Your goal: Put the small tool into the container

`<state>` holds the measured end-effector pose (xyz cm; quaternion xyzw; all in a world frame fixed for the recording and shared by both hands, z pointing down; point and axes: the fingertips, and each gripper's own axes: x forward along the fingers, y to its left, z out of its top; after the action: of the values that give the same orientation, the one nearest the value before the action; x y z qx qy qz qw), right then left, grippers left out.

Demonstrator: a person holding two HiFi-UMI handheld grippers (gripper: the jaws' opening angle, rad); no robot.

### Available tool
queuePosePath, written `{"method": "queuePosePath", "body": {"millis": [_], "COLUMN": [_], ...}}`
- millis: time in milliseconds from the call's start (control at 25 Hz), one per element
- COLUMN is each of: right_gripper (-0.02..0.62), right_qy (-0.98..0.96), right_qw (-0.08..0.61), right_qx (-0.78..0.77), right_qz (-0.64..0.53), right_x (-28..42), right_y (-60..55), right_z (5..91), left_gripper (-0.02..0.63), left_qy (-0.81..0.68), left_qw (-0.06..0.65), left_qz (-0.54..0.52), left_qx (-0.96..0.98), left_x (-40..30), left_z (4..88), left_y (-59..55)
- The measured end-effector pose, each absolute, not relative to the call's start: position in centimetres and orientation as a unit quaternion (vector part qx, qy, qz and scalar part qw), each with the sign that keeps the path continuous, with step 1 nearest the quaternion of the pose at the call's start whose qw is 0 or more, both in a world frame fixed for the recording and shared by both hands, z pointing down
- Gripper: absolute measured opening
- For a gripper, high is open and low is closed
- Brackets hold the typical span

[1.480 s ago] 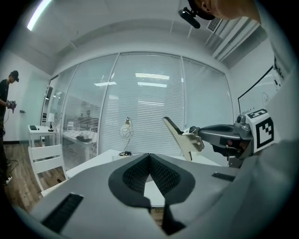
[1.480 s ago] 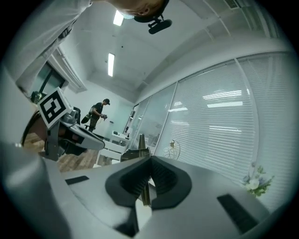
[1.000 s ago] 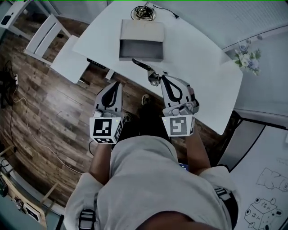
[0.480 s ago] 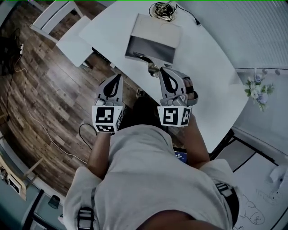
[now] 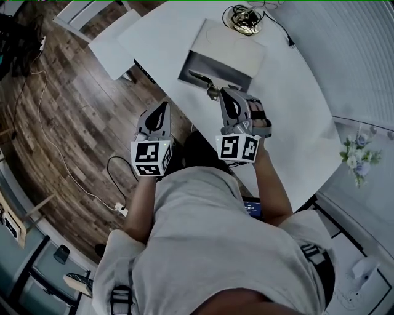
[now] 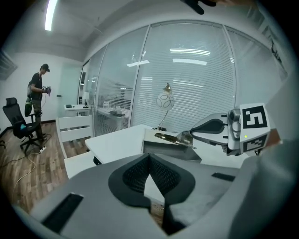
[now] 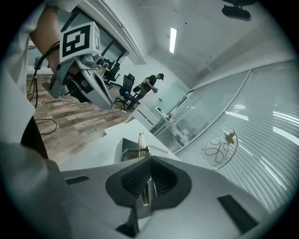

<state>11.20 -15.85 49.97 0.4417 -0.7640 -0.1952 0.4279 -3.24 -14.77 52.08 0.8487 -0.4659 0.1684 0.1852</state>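
Table: The broad white table point(image 5: 295, 123) bears the work. The person stands at its near edge, so both arms reach over it from the same side.

Container: A grey rectangular box point(image 5: 233, 48) sits well in from the table edge. Its pale top covers the far part and its dark hollow opens toward the person. I take that as the reason for coming at it from the front.

Right gripper: The grey two-jaw right gripper point(image 5: 221, 92) is over the table just short of the box, pointing at the hollow. It is clenched on the tool, with the pads pressed against the tool's flat sides. The grip sits far back, I think to leave most of the tool's length free to go into the box first.

Left gripper: The matching left gripper point(image 5: 162, 106) hangs over the wooden floor beside the table, well apart from the box. Its pads are together with nothing between them. It looks parked there to keep out of the way.

Cable: A dark coiled cable point(image 5: 245, 18) lies at the far end of the table, behind the box and clear of the path.

Tool: The small, slim metal tool point(image 5: 201, 79) juts forward out of the right gripper. Its free end is over the near lip of the dark hollow, and I cannot tell whether it touches the box. It is not yet down inside, so to my eye the drop is still to come.
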Motion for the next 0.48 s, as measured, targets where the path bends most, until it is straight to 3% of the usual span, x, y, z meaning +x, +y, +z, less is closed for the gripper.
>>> {"method": "queuePosePath", "body": {"millis": [480], "right_gripper": [0.026], "right_qy": [-0.768], "right_qw": [0.461], "right_qx": [0.406], "right_qz": [-0.182], "right_x": [11.7], "right_y": [-18.9], "right_z": [55.1], "left_gripper": [0.023], "left_qy": [-0.491], "left_qw": [0.201], "left_qz": [0.186], "left_qx": [0.827], "left_x": [-3.4], "left_z": [55.2], "left_y": [-15.5]}}
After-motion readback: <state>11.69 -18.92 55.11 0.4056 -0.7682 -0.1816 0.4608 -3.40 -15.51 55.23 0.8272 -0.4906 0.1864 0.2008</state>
